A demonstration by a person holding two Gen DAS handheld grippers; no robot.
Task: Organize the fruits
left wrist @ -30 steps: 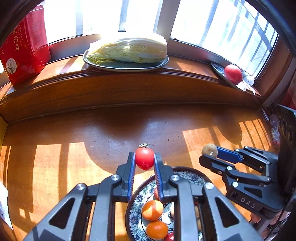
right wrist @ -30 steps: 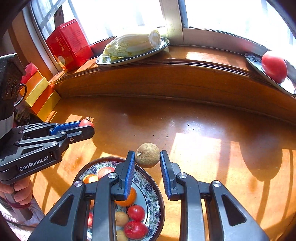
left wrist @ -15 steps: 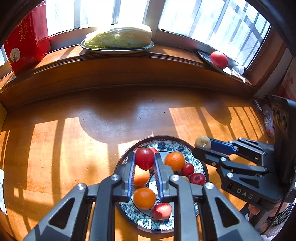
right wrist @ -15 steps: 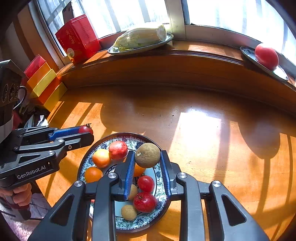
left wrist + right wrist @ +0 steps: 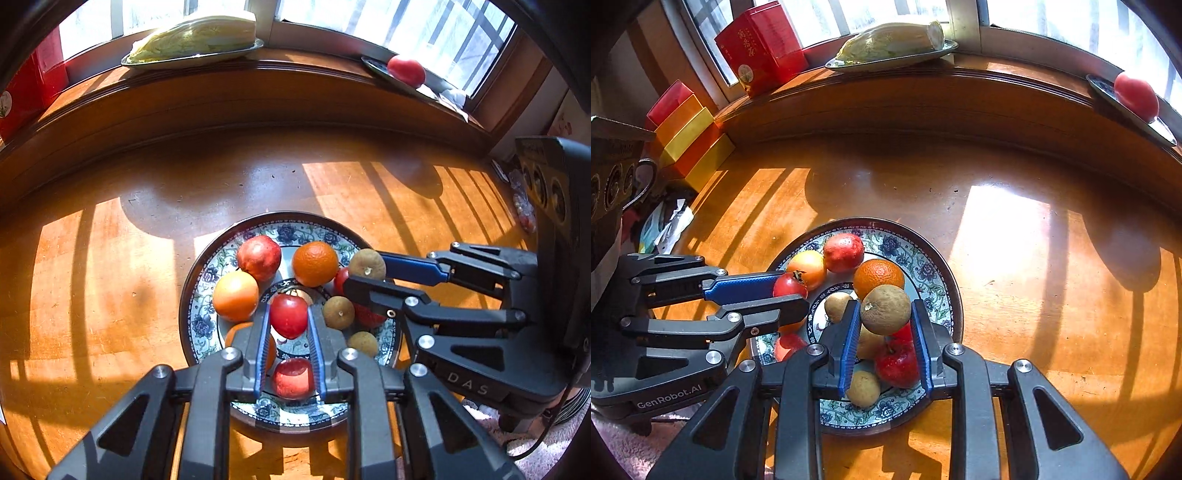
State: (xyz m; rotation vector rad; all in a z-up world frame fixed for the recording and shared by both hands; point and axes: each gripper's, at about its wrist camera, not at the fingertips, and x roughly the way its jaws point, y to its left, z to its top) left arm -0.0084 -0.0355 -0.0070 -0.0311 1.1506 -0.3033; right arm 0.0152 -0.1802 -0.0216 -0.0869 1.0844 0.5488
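A blue-patterned plate (image 5: 207,275) (image 5: 932,273) on the wooden table holds several fruits: oranges (image 5: 314,263) (image 5: 878,275), red fruits and small brown ones. My left gripper (image 5: 288,314) (image 5: 792,293) is shut on a small red tomato (image 5: 289,315) (image 5: 789,285) and holds it over the plate's middle. My right gripper (image 5: 885,310) (image 5: 364,271) is shut on a brown round fruit (image 5: 885,309) (image 5: 366,263) and holds it over the plate's right side.
On the windowsill stand a tray with a cabbage (image 5: 195,37) (image 5: 892,40), a dish with a large red tomato (image 5: 406,70) (image 5: 1137,94) and a red tea box (image 5: 759,48). Coloured boxes (image 5: 690,136) stand at the table's left edge.
Both grippers have moved back over the plate with their fruits still held. The plate now lies fully in view under them.
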